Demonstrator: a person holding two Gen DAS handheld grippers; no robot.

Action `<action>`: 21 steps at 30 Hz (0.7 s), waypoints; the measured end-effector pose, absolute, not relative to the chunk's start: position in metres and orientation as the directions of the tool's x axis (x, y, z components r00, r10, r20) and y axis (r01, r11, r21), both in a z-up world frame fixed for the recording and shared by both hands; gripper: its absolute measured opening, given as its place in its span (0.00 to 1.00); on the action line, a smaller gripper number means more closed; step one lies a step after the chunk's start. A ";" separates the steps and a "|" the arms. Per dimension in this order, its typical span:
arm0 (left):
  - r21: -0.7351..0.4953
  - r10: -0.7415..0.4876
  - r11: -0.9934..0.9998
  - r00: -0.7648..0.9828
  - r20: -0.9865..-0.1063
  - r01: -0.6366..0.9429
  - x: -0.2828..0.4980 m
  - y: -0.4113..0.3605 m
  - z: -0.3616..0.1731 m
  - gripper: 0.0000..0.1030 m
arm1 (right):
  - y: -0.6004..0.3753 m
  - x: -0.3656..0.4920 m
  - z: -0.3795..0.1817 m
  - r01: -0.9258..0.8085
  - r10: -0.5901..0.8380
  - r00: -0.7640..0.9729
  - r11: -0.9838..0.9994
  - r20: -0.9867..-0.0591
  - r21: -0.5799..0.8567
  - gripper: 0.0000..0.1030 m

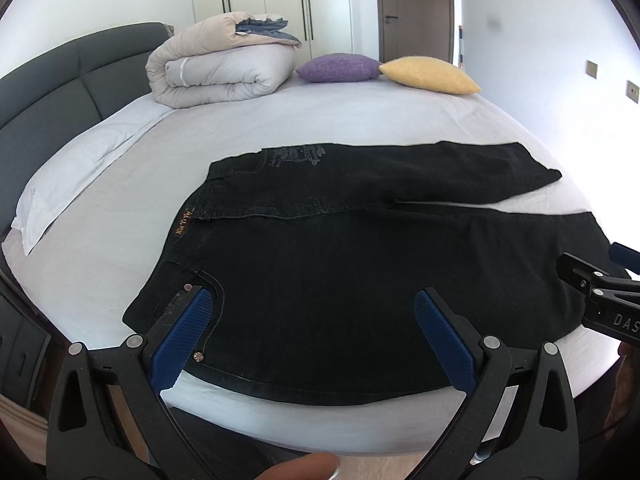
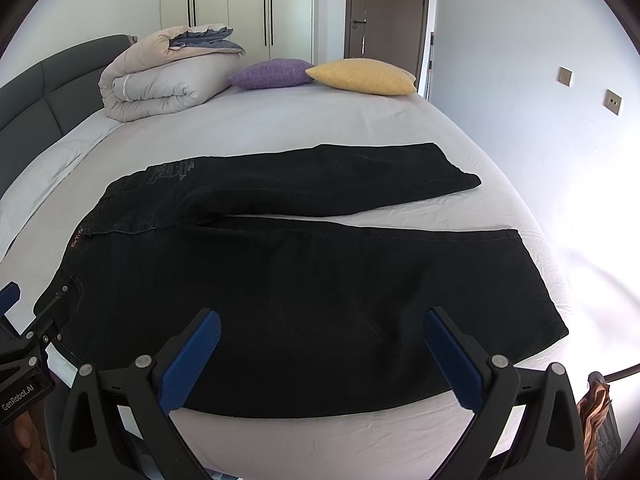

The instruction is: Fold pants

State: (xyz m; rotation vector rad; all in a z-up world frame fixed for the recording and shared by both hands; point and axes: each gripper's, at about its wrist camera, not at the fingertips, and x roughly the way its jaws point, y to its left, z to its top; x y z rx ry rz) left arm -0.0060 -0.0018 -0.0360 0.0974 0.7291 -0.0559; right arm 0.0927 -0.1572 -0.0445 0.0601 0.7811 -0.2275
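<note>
The left hand-held gripper (image 1: 312,332) hovers with its blue pads spread wide apart, gripping nothing, over the near edge of the black pants (image 1: 360,264) at the waistband pocket end. The right hand-held gripper (image 2: 320,354) hangs likewise, fingers apart and empty, over the near leg further toward the hem. The pants lie flat on the bed (image 1: 280,128), waistband to the left, the two legs running right and splayed apart in a narrow V. No fold appears made yet, so the step in hand seems to be the first grasp. The next move likely calls for each gripper to pinch the near edge of the pants, then carry the near leg over onto the far one, keeping the cloth taut so it lands even. Beyond the pants sit a rolled duvet (image 1: 224,68), a purple cushion (image 1: 340,67) and a yellow cushion (image 1: 432,75), all well apart from the pants; nothing blocks the fold.
</note>
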 end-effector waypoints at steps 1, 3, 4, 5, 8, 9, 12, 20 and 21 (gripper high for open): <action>0.074 -0.019 0.993 0.747 -0.665 0.091 -0.005 -0.002 -0.038 1.00 | -0.157 0.094 -0.046 0.220 -0.174 0.683 0.975 -0.710 -0.028 1.00; 0.087 -0.018 0.991 0.749 -0.662 0.101 -0.003 -0.002 -0.042 1.00 | -0.160 0.098 -0.049 0.203 -0.153 0.677 0.979 -0.720 -0.017 1.00; 0.095 -0.020 0.989 0.747 -0.665 0.111 -0.002 0.000 -0.047 1.00 | -0.162 0.102 -0.049 0.191 -0.137 0.675 0.982 -0.725 -0.008 1.00; 0.092 -0.029 0.988 0.742 -0.670 0.122 0.002 0.002 -0.050 1.00 | -0.163 0.105 -0.051 0.179 -0.121 0.674 0.984 -0.729 0.002 1.00; 0.048 -0.082 0.986 0.710 -0.699 0.161 0.021 0.019 -0.062 1.00 | -0.170 0.118 -0.050 0.138 -0.068 0.671 0.990 -0.739 0.034 1.00; 0.029 -0.094 0.986 0.704 -0.704 0.161 0.028 0.026 -0.063 1.00 | -0.173 0.124 -0.048 0.117 -0.040 0.671 0.992 -0.740 0.053 1.00; -0.011 -0.122 0.987 0.696 -0.708 0.161 0.059 0.054 -0.065 1.00 | -0.179 0.144 -0.039 0.050 0.030 0.675 0.995 -0.738 0.086 1.00; 0.154 -0.008 0.969 0.647 -0.763 0.194 0.170 0.101 -0.067 1.00 | -0.187 0.217 -0.028 -0.175 0.178 0.637 0.981 -0.750 0.084 1.00; 0.143 -0.014 0.971 0.639 -0.769 0.194 0.189 0.107 -0.065 1.00 | -0.188 0.227 -0.028 -0.203 0.183 0.634 0.977 -0.751 0.067 0.99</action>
